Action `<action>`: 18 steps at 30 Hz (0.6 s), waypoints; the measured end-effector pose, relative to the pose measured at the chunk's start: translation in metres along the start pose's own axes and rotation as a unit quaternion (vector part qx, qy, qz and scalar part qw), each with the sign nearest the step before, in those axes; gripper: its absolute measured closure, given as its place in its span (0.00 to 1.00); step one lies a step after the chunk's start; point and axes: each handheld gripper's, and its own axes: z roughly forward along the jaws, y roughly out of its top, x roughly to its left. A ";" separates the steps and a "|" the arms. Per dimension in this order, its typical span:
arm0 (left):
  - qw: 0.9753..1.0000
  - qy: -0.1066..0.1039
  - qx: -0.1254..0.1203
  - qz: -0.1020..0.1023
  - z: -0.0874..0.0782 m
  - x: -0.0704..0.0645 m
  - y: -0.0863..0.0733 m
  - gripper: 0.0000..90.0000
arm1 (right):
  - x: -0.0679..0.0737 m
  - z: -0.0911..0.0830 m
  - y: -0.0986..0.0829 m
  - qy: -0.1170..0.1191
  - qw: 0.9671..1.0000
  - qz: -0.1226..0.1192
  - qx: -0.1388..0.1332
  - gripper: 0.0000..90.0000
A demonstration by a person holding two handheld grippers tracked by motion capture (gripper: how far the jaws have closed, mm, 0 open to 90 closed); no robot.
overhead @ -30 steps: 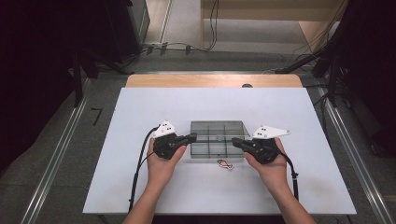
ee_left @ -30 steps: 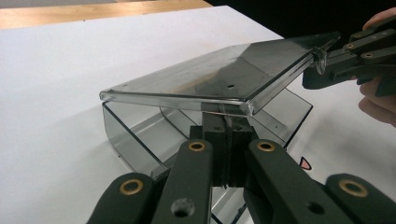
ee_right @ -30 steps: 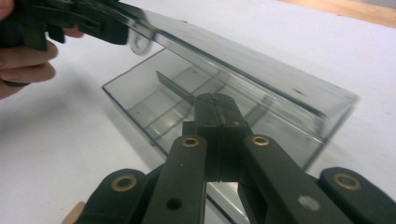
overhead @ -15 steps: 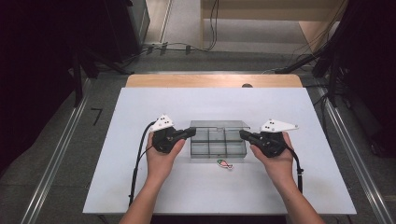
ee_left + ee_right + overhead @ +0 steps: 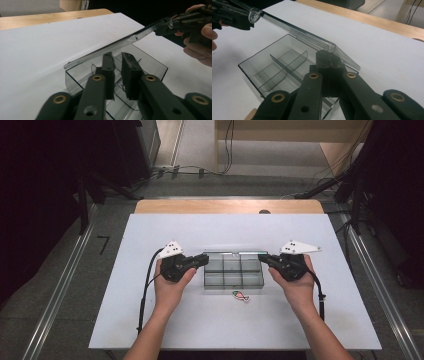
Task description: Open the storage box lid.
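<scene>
Right gripper (image 5: pixel 327 56) first: its jaws are pressed together on the near corner of the clear lid (image 5: pixel 294 32), which is held tilted up above the compartment box (image 5: pixel 249 75). The left gripper (image 5: pixel 116 56) has its jaws narrow with a small gap showing. They're sat right at the lid's other end, but whether the plastic is actually pinched there can't be told, tbh.

The box itself is set in the middle of the table (image 5: pixel 200 325), open, with its dividers visible and nothing seen inside. A little fish-shaped lure (image 5: pixel 240 296) is lying just in front of the box, on the person's side.

What could go wrong: the lid is thin and slick, so it could be twisted or popped off its hinge if one end gets lifted faster than the other. If the left grip isn't really on, the lid could be dropped shut.

Plenty of bare table is left all round the box, so it's only the lure that could get knocked.
</scene>
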 end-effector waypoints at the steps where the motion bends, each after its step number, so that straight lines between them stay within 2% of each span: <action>1: 1.000 0.002 -0.002 0.005 -0.001 0.000 -0.001 0.82 | 0.000 0.001 0.000 0.000 1.000 0.001 -0.001 0.97; 5: 1.000 0.013 -0.002 0.015 -0.003 0.000 -0.002 0.63 | -0.002 0.003 0.000 0.000 1.000 0.003 -0.003 0.97; 7: 1.000 0.013 -0.001 0.010 -0.002 0.002 -0.002 0.54 | -0.003 0.005 0.000 0.001 1.000 0.005 -0.006 0.97; 8: 1.000 0.012 0.000 0.001 -0.001 0.003 -0.002 0.49 | -0.003 0.005 0.000 0.000 1.000 0.006 -0.005 0.97; 12: 1.000 0.011 0.018 -0.012 0.007 0.010 0.000 0.20 | -0.005 0.006 0.000 0.000 1.000 0.007 -0.005 0.97; 14: 1.000 0.003 0.022 -0.018 0.011 0.015 0.001 0.05 | -0.007 0.007 0.001 0.000 1.000 0.006 -0.005 0.97; 15: 1.000 -0.003 0.019 -0.022 0.013 0.017 0.001 0.01 | -0.007 0.007 0.002 0.000 1.000 0.005 -0.004 0.97; 18: 1.000 -0.006 0.022 -0.013 0.018 0.020 0.005 0.00 | -0.009 0.007 0.004 -0.001 1.000 0.007 -0.006 0.97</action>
